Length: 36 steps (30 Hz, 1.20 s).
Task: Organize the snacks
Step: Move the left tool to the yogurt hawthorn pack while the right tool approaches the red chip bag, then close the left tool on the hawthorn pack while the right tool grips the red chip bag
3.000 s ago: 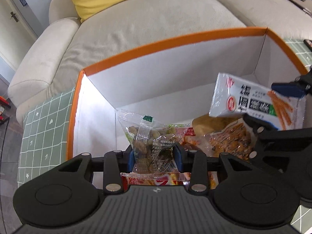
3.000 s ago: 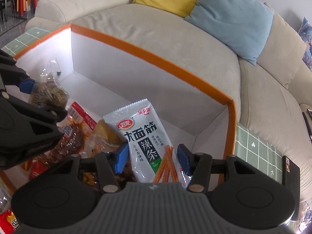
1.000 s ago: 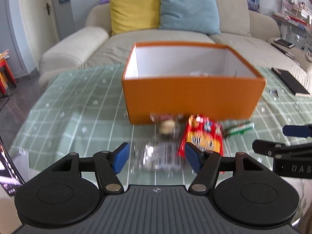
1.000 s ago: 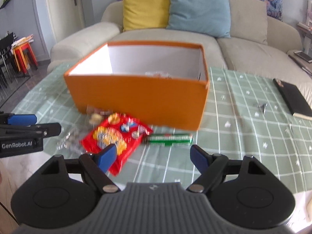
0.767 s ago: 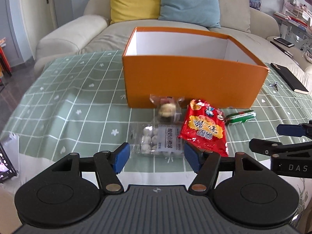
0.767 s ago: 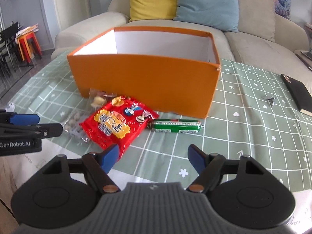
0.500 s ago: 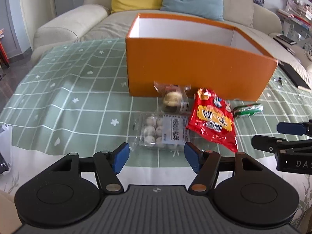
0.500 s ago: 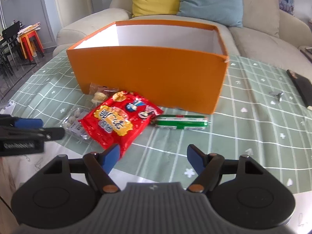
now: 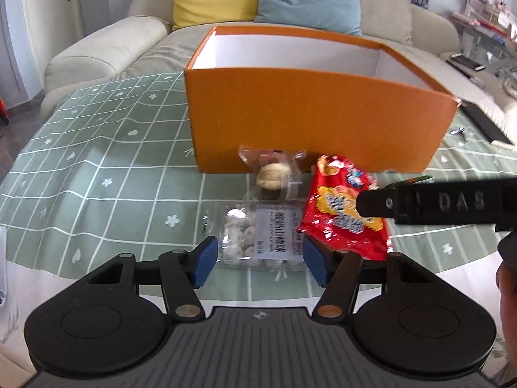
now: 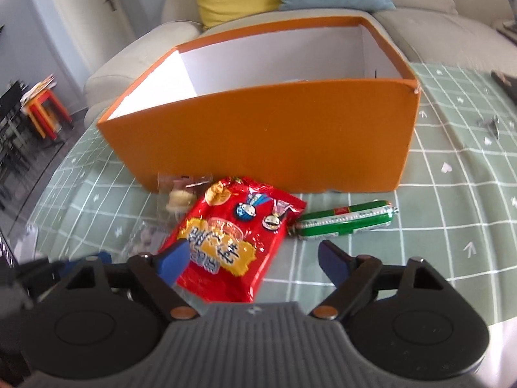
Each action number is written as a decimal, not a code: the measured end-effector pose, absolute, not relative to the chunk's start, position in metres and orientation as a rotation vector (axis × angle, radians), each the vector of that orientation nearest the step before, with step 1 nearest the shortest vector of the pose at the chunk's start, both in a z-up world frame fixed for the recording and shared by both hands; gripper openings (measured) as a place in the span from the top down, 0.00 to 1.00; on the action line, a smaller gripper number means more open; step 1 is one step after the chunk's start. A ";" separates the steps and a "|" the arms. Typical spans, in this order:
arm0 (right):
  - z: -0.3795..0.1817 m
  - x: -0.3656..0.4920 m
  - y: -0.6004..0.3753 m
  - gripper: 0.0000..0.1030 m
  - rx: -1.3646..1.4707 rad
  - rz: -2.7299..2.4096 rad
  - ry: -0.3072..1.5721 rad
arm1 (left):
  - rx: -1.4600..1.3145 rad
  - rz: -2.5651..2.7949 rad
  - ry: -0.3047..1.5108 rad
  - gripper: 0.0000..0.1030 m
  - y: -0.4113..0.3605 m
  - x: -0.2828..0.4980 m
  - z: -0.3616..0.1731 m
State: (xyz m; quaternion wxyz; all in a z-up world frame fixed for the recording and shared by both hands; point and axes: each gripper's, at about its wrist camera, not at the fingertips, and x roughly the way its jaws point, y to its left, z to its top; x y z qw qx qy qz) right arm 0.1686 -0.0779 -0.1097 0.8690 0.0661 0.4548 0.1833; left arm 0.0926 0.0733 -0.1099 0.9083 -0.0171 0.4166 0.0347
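Both grippers dropped their bags in the orange box (image 9: 316, 123) mid-frame and came back low: left gripper (image 9: 257, 262) wide open straddling the clear pack (image 9: 261, 236), right gripper (image 10: 250, 258) open over the red bag (image 10: 232, 239) lower centre.

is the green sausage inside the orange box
No, the green sausage lies on the tablecloth in front of the orange box.

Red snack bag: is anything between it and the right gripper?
Nothing visible. The right gripper is open directly over the near end of the red snack bag, which lies flat on the tablecloth.
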 end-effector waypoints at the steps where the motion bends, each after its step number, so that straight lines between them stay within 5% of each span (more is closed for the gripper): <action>1: -0.112 0.171 -0.074 0.18 0.145 0.376 0.968 | -0.039 0.079 0.866 0.32 0.075 0.094 -0.111; 12: -0.129 0.194 -0.038 0.07 0.222 0.291 1.057 | -0.146 0.078 0.914 0.28 0.090 0.097 -0.118; 19: -0.127 0.187 -0.040 0.22 0.142 0.355 1.053 | -0.152 0.051 0.925 0.24 0.088 0.095 -0.119; 36: -0.131 0.167 -0.068 0.26 -0.078 0.492 1.066 | -0.111 -0.184 1.030 0.27 0.068 0.075 -0.116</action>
